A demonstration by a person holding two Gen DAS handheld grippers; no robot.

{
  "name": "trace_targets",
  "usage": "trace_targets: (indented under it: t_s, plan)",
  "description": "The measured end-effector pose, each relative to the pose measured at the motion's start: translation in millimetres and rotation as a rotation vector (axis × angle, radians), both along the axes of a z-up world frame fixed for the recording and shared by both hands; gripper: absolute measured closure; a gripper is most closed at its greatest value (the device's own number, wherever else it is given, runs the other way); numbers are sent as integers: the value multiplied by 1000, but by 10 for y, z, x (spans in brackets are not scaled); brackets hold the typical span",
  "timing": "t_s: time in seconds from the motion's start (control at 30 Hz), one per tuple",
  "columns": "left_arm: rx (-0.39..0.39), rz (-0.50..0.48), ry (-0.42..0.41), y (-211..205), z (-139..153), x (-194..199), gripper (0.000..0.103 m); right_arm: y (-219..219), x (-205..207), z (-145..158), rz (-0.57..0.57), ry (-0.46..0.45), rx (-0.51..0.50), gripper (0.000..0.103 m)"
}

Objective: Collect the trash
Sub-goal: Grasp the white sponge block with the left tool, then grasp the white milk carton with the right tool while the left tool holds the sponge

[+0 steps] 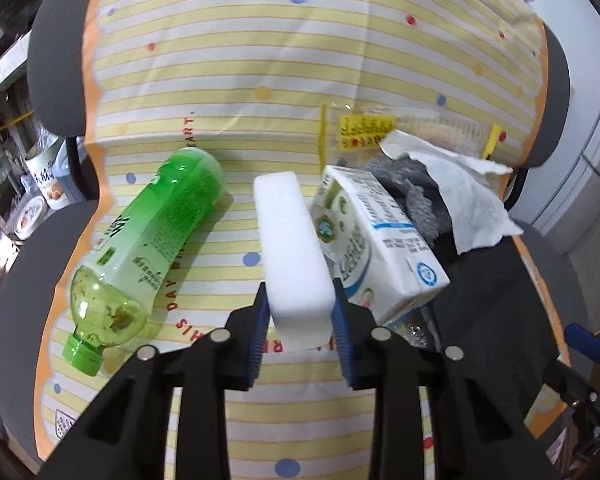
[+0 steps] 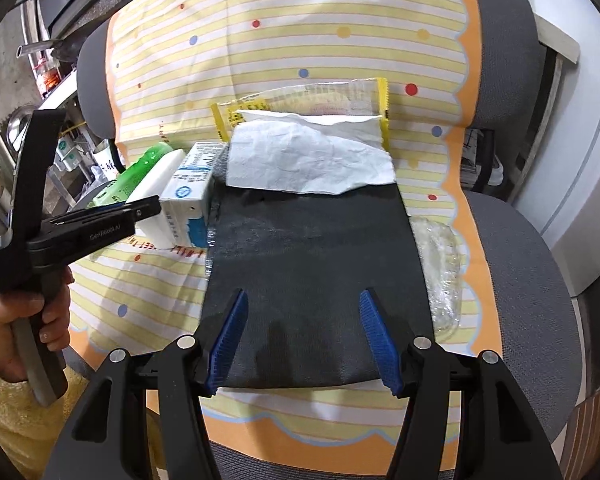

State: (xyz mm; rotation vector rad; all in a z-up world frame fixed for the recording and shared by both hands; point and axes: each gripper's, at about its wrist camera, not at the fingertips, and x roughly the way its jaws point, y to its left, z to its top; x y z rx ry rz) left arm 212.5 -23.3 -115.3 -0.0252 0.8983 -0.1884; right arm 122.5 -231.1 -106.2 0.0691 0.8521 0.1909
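1. Clamping a white foam block [image 1: 294, 256], the left gripper [image 1: 300, 330] has its blue pads pressed against the block's two long sides; the block sticks forward from between them, above the striped cloth [image 1: 236, 60].
2. Taking that foam block as the landmark: a green plastic bottle [image 1: 140, 248] lies on its side just to the block's left, green cap toward the camera, clear of the block.
3. Immediately right of the block, touching or nearly touching it, a white and blue milk carton [image 1: 376, 248] lies tipped on its side.
4. Beyond the carton, further right of the block, a crumpled white paper towel [image 1: 460, 196] rests over something grey and over the far edge of a black bag [image 2: 312, 280].
5. Behind the towel, further from the block, lies a clear wrapper with yellow edges [image 2: 320, 100].
6. The right gripper [image 2: 302, 342] hangs above the black bag's near end, well right of the block, its blue pads spread wide with nothing between them.
7. In the right wrist view, the left gripper [image 2: 144, 208] enters from the left with the block [image 2: 152, 184] in it, beside the carton [image 2: 188, 196]; the bottle [image 2: 136, 176] shows behind. A hand [image 2: 24, 320] in a yellow sleeve grips its handle.
8. A crumpled clear plastic piece [image 2: 440, 272] lies on the cloth just beyond the bag's right edge, far from the block.
9. The cloth drapes over a grey chair [image 2: 540, 280].
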Motion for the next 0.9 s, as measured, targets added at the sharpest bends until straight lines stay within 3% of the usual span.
trace_targets:
  t_s: [0.17, 0.37, 0.5, 0.9]
  plan:
    - [-24, 15, -51, 285, 167, -289, 77, 246, 11, 88, 39, -23, 10, 43]
    - [0, 36, -32, 634, 196, -669, 77, 631, 144, 176, 97, -61, 33, 37]
    - [-13, 41, -14, 785, 164, -744, 76, 849, 339, 160, 118, -64, 32, 37]
    - [-44, 45, 0, 927, 71, -734, 76, 1059, 880, -59, 42, -40, 39, 41]
